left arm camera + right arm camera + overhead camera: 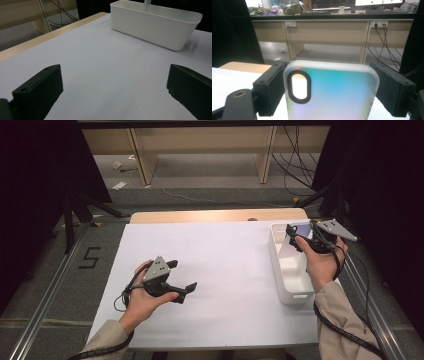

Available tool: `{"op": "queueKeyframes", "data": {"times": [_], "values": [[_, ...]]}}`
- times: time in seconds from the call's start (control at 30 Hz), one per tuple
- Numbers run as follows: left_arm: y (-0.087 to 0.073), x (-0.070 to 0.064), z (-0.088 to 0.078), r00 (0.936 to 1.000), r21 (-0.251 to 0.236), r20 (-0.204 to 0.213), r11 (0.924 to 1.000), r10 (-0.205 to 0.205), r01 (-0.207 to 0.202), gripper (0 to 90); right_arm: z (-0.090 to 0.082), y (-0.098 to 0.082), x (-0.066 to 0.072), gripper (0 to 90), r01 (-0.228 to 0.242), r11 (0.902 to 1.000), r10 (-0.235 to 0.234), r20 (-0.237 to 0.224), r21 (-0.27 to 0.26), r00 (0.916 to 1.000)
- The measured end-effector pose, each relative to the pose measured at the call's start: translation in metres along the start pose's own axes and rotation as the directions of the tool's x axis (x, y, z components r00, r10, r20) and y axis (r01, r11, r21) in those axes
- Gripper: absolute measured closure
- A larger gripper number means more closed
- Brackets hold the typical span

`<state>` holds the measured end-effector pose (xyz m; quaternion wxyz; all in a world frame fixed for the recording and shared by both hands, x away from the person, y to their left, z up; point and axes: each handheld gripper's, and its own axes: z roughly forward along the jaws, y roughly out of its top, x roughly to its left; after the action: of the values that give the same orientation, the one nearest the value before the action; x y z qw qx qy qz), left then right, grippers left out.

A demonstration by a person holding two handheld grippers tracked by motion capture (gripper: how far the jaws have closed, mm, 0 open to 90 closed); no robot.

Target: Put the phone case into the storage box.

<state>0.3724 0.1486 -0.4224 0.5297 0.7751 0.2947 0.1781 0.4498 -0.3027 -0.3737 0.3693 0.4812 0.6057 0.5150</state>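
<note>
The right hand-held gripper is closed on a translucent phone case, one jaw on each long edge, above the far end of the white bin at the counter's right side. The left hand-held gripper sits near-left, jaws wide apart and empty.

The phone case ran off the right gripper view's bottom edge; the white bin hid its lower part.
</note>
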Motion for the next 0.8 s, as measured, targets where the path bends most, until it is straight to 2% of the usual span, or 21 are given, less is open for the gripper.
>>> {"op": "queueKeyframes", "data": {"times": [0.8], "values": [[0.000, 0.000, 0.000, 1.0000, -0.003, 0.003, 1.0000, -0.002, 0.002, 0.0, 0.011, 0.001, 0.000, 18.2, 0.003, 0.9999, -0.003, 0.007, 0.014, 1.0000]]}}
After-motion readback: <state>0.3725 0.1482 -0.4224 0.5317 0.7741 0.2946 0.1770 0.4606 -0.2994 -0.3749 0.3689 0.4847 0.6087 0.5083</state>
